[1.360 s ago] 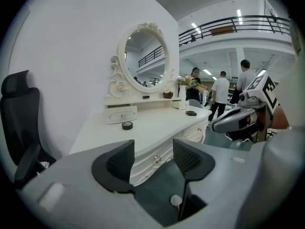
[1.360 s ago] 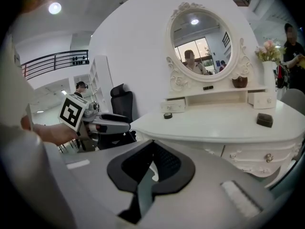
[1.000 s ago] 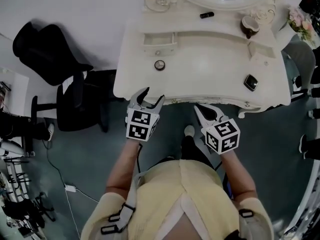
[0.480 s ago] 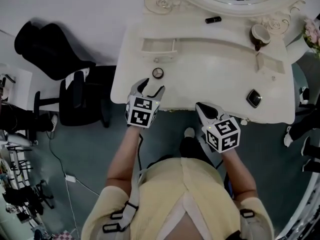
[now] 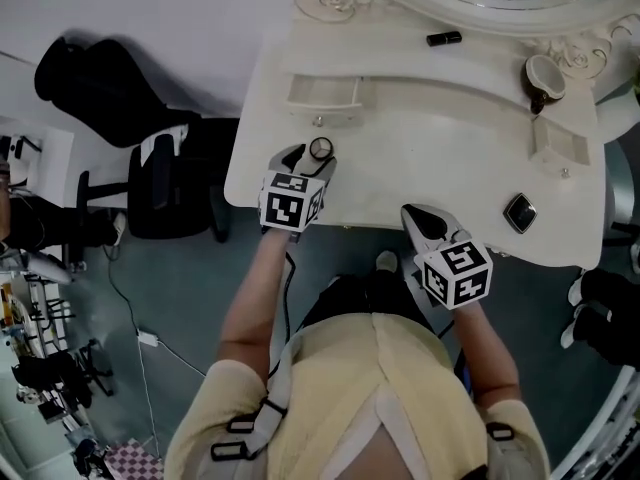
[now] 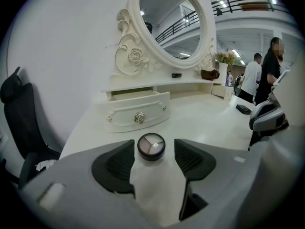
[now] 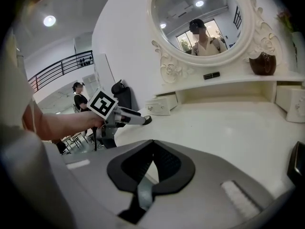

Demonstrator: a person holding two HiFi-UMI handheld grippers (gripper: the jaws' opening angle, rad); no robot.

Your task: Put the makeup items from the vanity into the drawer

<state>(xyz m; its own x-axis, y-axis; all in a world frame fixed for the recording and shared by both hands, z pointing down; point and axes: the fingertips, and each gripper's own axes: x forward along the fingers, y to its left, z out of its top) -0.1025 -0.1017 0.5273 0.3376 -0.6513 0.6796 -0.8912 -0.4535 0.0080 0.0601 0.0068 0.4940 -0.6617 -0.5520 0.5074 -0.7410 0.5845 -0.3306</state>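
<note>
A small round eyeshadow compact (image 6: 151, 146) lies on the white vanity top (image 5: 430, 158), near its front left. My left gripper (image 6: 152, 152) is open and its jaws have just been opening; the compact sits between them, apart from both pads. Behind it the small left drawer (image 6: 138, 111) stands pulled out. My right gripper (image 5: 420, 218) is shut and empty, at the vanity's front edge. A black lipstick tube (image 5: 443, 38) lies on the upper shelf. A black square compact (image 5: 520, 212) lies at the front right.
An oval mirror (image 6: 174, 23) rises behind the shelf. A brown pot (image 5: 543, 76) stands at the back right, above a second small drawer (image 5: 555, 140). A black office chair (image 5: 130, 168) stands left of the vanity. People stand far off at the right.
My left gripper has moved forward over the vanity until its jaws flank the round compact. The right gripper has come up to the front edge, still shut.
</note>
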